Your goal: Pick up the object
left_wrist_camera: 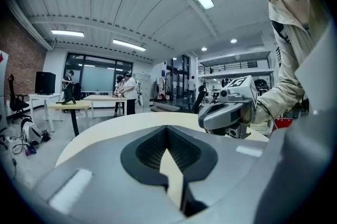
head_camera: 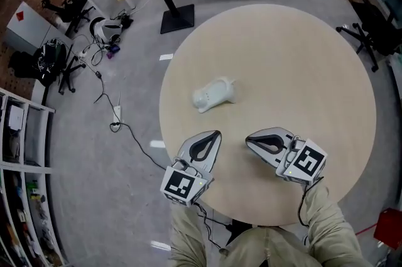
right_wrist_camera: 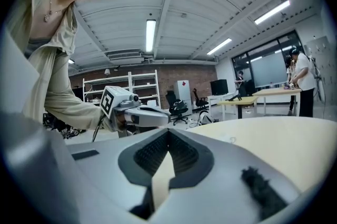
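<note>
Round table (head_camera: pixel 326 71): our left gripper (head_camera: pixel 212 136) and right gripper (head_camera: pixel 250 141) hover over its near edge, both with jaws fully closed and nothing between them. The white lumpy object (head_camera: pixel 214 95) lies near table centre, untouched. Risk: if we approach closed we'd just shove it. It looks soft, so a shallow pinch could slip.

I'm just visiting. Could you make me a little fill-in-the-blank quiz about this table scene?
The table top is ___ in shape.
The white object is held by ___ gripper.
The left gripper and right gripper both have their jaws ___.
Missing words: round; neither; shut.
</note>
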